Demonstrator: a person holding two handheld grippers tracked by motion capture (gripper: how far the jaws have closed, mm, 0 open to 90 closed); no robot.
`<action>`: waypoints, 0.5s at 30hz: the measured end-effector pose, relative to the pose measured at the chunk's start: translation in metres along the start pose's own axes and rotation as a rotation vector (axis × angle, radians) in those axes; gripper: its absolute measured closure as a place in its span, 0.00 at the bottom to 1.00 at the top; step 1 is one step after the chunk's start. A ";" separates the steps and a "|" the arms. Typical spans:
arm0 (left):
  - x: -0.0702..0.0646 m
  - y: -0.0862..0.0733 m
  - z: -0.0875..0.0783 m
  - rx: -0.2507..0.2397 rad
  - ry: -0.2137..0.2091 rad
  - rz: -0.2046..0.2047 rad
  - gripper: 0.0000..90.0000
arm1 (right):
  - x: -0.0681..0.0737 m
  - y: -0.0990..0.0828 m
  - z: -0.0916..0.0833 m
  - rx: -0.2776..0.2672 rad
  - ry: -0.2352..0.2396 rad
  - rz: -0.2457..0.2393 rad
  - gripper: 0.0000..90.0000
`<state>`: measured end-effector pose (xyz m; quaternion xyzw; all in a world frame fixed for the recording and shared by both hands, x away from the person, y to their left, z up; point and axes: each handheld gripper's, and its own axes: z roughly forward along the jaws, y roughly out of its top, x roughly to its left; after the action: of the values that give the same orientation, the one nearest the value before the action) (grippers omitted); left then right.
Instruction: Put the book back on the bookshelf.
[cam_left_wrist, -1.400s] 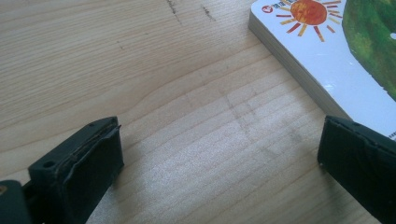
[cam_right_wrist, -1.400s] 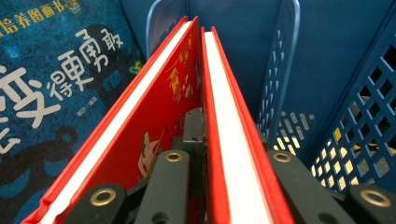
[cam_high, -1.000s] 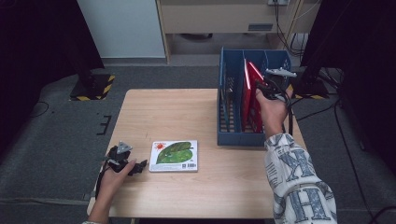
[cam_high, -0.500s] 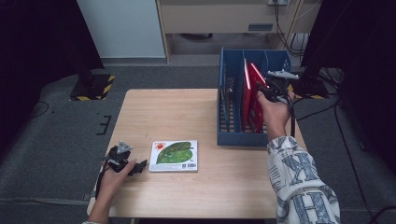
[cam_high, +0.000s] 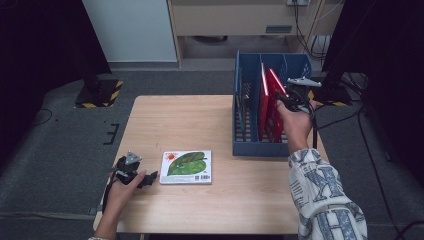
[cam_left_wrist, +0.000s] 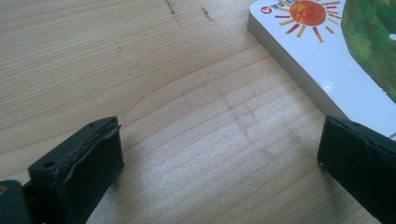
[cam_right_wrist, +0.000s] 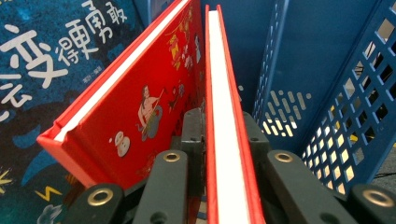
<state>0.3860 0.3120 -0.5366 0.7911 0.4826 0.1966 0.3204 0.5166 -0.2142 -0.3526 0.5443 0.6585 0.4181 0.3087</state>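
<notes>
Two grippers are in my hands, and I place everything against the blue file rack (cam_high: 250, 135) standing at the table's right edge. Well to the left of that rack, near the table's front-left corner, my left gripper (cam_high: 148, 178) rests low on the wooden table (cam_high: 200, 120). Its jaws stand wide apart with bare wood between them, and in the left gripper view one jaw sits just at the edge of the picture book (cam_left_wrist: 336, 56). That book, with a green leaf and an orange sun on its white cover, lies flat on the table to the left of the rack and a little nearer to me, just beside the left gripper.

At the rack itself, my right gripper (cam_high: 282, 100) reaches into the middle compartment from above. Its jaws are clamped on the top edge of a thin red book (cam_right_wrist: 226, 116), which stands upright there. A second red book (cam_right_wrist: 140, 107) leans just beside it, tilted away, and past that one a dark blue book (cam_right_wrist: 42, 70) with white lettering stands in the rack.
</notes>
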 end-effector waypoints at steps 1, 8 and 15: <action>0.000 0.000 0.000 0.000 0.000 0.000 0.00 | 0.000 0.000 -0.001 0.002 0.001 -0.004 0.85; -0.001 0.000 0.000 0.003 -0.001 0.005 0.00 | 0.002 0.002 -0.007 -0.003 0.010 -0.013 0.83; -0.001 0.000 0.000 0.003 -0.002 0.006 0.00 | 0.006 0.012 -0.008 0.001 0.015 -0.049 0.84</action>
<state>0.3858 0.3114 -0.5365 0.7930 0.4803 0.1962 0.3192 0.5137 -0.2089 -0.3377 0.5250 0.6742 0.4139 0.3139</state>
